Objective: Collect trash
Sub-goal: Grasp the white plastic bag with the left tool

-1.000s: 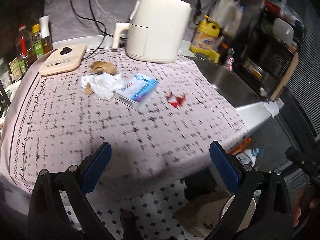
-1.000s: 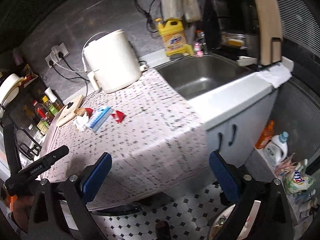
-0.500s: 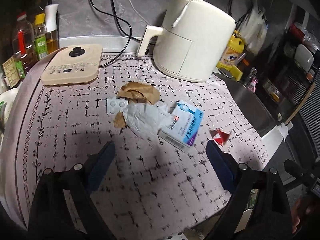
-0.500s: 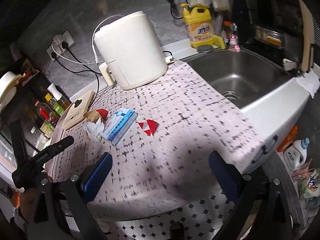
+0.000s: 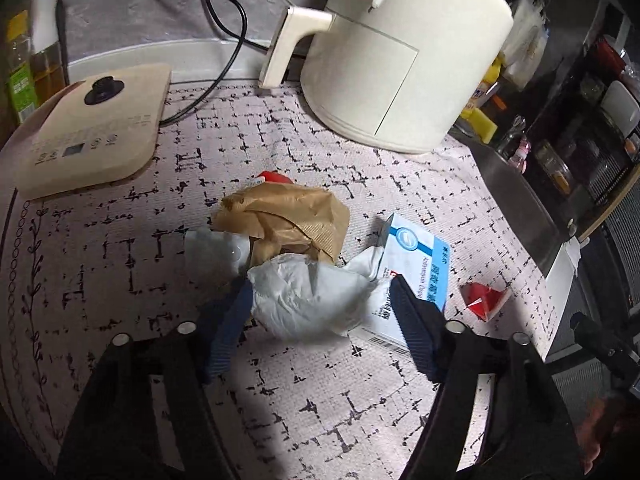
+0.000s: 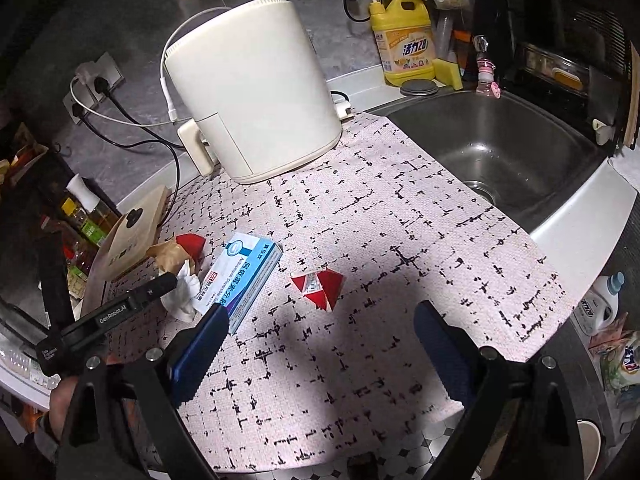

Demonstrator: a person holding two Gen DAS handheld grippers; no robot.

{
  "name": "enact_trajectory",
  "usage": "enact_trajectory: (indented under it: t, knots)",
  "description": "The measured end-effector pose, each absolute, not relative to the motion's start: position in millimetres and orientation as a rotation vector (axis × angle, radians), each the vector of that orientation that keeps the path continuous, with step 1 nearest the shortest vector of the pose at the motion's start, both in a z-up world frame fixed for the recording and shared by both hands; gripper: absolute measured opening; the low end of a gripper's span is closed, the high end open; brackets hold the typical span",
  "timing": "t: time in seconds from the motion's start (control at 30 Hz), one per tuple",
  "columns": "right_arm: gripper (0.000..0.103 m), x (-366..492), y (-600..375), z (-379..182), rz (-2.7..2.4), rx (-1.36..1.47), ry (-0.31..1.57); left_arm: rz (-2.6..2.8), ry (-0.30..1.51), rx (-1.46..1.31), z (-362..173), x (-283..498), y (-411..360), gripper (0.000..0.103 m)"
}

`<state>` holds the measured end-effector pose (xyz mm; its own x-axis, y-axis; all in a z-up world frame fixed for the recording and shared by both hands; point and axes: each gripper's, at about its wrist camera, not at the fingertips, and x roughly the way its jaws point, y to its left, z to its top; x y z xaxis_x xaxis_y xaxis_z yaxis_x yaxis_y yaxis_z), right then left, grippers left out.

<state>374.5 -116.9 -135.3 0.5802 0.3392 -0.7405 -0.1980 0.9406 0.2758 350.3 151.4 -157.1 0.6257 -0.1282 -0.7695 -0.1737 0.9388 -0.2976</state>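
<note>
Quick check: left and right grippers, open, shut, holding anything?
Left gripper: closing around the crumpled white tissue, not yet gripping.
Right gripper: open, empty.

A home kitchen: steel sink (image 6: 516, 148), air fryer (image 6: 248, 92), dish soap (image 6: 404, 44).

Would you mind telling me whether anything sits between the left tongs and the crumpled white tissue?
Nothing visible does. The left tongs are closing with the crumpled white tissue already between the fingers. The blue and white box lies against the tissue beside the right finger, and the brown paper lies just behind it.
</note>
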Motion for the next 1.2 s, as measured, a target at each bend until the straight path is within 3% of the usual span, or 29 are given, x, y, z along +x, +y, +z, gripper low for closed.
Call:
enact_trajectory:
  t: [0.07,0.17,0.43,0.53,0.67,0.7,0.77,0.83,1.03,1.2]
  knots:
    - [0.090,381,-110,-140,0.312,0.160,0.913,0.009,0.944,-0.359,-164,355,151,0.032]
    - [0.082,393,-102,-150,0.304,0.142,0.940,-0.014,0.944,-0.378,-165,351,154,0.024]
    - [0.062,417,-84,-174,0.288,0.102,1.008,-0.028,0.869,-0.453,-149,315,186,0.024]
    - [0.049,422,-78,-181,0.297,0.087,1.027,-0.011,0.853,-0.485,-149,302,198,0.026]
    - [0.015,424,-72,-189,0.312,0.059,1.050,0.023,0.861,-0.497,-153,286,205,0.027]
    - [0.011,424,-71,-189,0.314,0.058,1.053,0.028,0.864,-0.498,-154,283,206,0.027]
    - [0.008,420,-71,-189,0.320,0.060,1.051,0.034,0.865,-0.501,-155,277,206,0.032]
    - [0.006,415,-71,-188,0.326,0.053,1.047,0.048,0.864,-0.497,-156,272,205,0.047]
    - [0.004,403,-84,-182,0.322,0.066,1.034,0.075,0.848,-0.483,-152,259,197,0.055]
    - [0.003,393,-96,-178,0.338,0.083,1.028,0.088,0.880,-0.449,-158,258,182,0.055]
